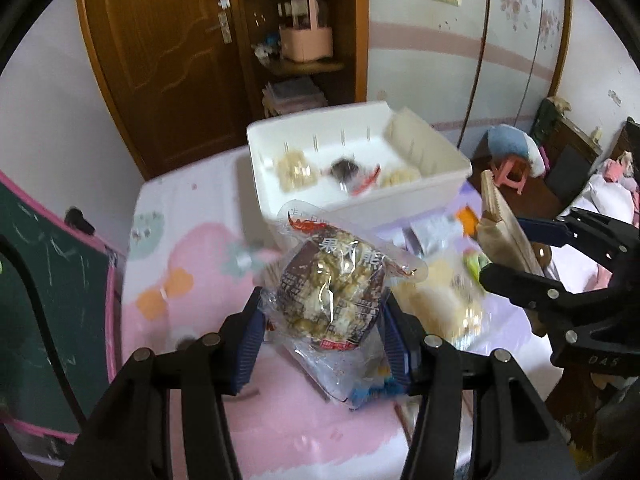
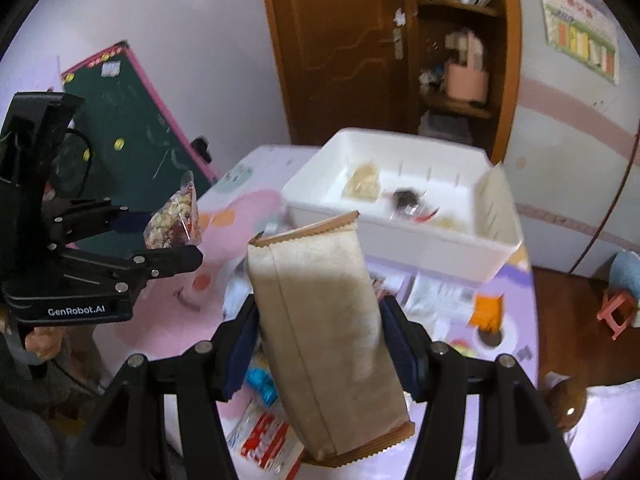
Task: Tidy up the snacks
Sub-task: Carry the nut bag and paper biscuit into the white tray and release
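- Pink table (image 1: 208, 280) carries a white bin (image 1: 420, 184) holding several small snack packets (image 1: 296, 170).
- Near the bin, left gripper (image 1: 324, 336) pinches a clear snack bag (image 1: 332, 296).
- Right gripper (image 2: 320, 344) pinches a brown pouch (image 2: 324, 320).

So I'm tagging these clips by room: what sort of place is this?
Most likely a child's bedroom at home: a pink-framed chalkboard, a wooden door beside corner shelves, and bedding at the right edge.

Clear crinkly packet of pale nut clusters (image 1: 328, 300): one, clamped in my left claw.
Tall tan paper pouch (image 2: 328, 320): one, gripped in my right claw.
White plastic rectangular bin (image 2: 420, 246): one, beyond both claws.
Small wrapped snacks inside it: about four, blurred.
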Tool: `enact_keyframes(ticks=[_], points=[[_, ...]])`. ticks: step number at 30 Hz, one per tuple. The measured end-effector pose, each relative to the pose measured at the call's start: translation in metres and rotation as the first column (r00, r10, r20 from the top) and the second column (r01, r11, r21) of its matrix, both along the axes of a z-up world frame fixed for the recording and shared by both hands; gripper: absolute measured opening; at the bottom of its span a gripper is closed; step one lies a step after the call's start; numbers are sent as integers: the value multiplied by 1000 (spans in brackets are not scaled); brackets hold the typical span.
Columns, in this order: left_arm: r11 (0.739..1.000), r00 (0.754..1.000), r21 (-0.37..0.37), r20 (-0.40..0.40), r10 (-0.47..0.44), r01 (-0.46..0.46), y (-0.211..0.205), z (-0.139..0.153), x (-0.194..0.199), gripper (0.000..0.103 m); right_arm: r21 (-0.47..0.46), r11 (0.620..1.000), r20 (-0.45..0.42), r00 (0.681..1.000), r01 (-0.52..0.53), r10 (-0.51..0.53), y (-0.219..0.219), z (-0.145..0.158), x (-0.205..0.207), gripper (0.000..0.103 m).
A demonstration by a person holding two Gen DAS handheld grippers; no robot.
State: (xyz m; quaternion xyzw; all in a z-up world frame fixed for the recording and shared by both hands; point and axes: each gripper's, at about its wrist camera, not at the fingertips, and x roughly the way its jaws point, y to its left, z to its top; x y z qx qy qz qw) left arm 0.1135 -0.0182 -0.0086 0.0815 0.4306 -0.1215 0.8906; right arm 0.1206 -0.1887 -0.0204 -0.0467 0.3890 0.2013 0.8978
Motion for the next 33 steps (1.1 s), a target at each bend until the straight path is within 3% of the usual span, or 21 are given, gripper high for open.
enact_keyframes(ticks=[9, 18, 23, 33], points=[[998, 995, 33, 85, 53, -56, -21, 54, 79, 53, 52, 976, 69, 974, 213, -216, -20, 79, 78, 60], [995, 981, 23, 171, 90, -96, -46, 96, 156, 53, 83, 938, 131, 930, 335, -344, -27, 118, 151, 60], [992, 983, -15, 140, 123, -122, -47, 88, 195, 53, 65, 919, 140, 908, 389, -394, -29, 110, 184, 60], [987, 987, -4, 10, 158, -158, -47, 18, 241, 53, -13, 904, 16, 904, 428, -428, -29, 48, 231, 57]])
